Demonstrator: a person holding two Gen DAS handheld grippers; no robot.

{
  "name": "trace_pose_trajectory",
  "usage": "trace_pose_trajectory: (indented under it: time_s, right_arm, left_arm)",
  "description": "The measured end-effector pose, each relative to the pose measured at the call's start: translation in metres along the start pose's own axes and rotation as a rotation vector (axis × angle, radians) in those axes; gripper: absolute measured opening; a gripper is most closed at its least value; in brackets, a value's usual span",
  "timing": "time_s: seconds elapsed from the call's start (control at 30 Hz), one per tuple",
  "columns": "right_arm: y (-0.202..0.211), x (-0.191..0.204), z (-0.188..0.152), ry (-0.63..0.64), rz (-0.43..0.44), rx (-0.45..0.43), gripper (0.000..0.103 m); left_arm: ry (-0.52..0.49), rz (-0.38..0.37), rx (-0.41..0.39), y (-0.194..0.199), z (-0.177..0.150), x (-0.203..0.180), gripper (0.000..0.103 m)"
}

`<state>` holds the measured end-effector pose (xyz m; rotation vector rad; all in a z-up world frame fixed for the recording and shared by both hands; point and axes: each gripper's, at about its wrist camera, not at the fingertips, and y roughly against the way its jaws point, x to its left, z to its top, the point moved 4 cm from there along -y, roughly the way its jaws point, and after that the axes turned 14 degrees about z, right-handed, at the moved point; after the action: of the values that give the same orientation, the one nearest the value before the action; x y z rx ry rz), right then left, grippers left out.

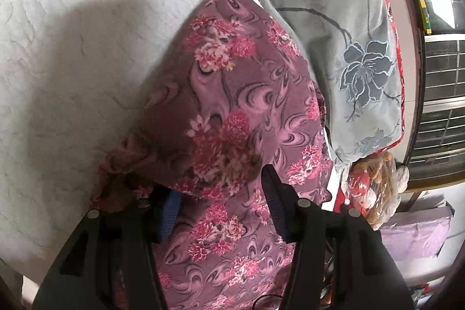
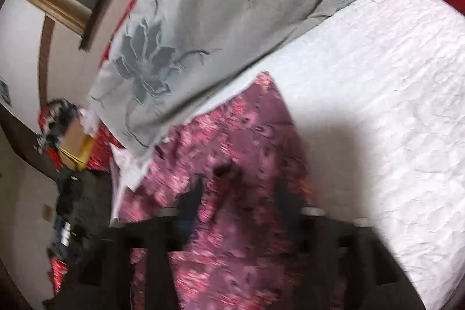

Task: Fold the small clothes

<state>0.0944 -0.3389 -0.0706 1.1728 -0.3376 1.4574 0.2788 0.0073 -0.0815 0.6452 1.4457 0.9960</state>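
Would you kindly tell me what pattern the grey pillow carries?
The grey pillow carries large embroidered blue-grey flowers on dark stems, clearest in the left wrist view.

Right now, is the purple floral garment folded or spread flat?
Neither: the purple floral garment is bunched and draped over the left hand-held gripper, one end trailing onto the white bedspread.

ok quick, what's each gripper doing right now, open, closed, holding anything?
Left gripper: closed on the purple floral cloth.
Right gripper: blurred, cloth between jaws, grip cannot be told.
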Motion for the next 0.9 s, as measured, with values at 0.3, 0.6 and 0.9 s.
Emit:
trace_pose_trajectory:
  time_s: [0.3, 0.6, 0.9]
  right_arm:
    - [-0.056, 0.031, 0.003, 0.082, 0.007, 0.089, 0.006]
    - [0.008, -0.033, -0.007, 0.01, -0.114, 0.082, 0.009]
    - [0.001, -0.008, 0.017, 0.056, -0.053, 0.08, 0.007]
  left_arm:
    - [-0.014, 0.005, -0.009, 0.006, 0.002, -0.004, 0.052]
    - [-0.045, 0.045, 0.007, -0.006, -0.006, -0.006, 0.052]
    - [-0.099, 0.032, -0.009, 0.013, -0.006, -0.03, 0.052]
